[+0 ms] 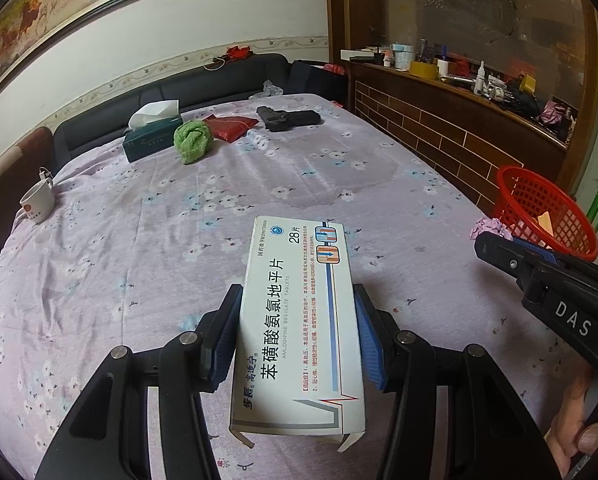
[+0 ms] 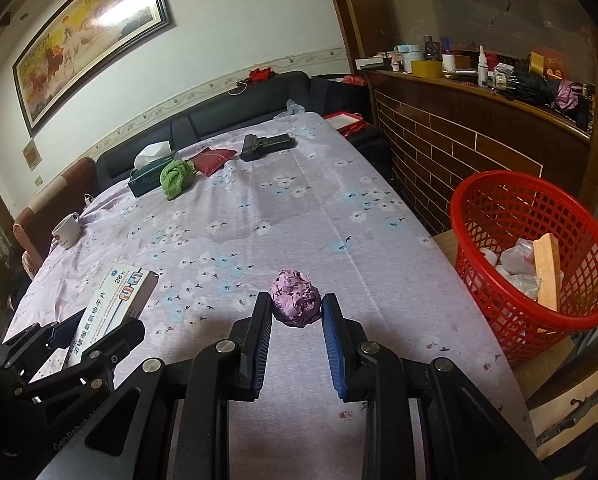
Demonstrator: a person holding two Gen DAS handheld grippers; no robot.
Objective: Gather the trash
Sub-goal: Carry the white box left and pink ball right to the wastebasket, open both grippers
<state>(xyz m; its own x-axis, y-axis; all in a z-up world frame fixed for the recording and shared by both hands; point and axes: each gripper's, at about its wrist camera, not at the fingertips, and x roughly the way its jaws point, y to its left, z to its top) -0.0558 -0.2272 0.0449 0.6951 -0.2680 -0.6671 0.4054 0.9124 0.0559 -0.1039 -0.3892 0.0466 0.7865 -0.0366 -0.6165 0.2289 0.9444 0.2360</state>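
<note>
Gripping a white medicine box point(image 1: 299, 320) by its long sides, the left gripper point(image 1: 299, 332) holds it lifted over the floral tablecloth point(image 1: 139, 240) in the left wrist view. At three o'clock the right gripper point(image 1: 489, 236) reaches in with a purple wad at its tip, the red basket point(image 1: 547, 212) just beyond. A tissue box point(image 1: 151, 136), green cloth point(image 1: 193, 140) and red pouch point(image 1: 231, 126) lie toward eleven o'clock.

Right wrist view: the right gripper point(image 2: 297, 312) is closed narrow on a crumpled purple paper ball point(image 2: 297, 298), its pads touching both sides. The red basket point(image 2: 479, 200), at three o'clock past the table edge, holds scraps. At nine o'clock the left gripper point(image 2: 99, 326) clamps the medicine box point(image 2: 115, 304). A white cup point(image 2: 67, 232) sits at ten o'clock.
</note>
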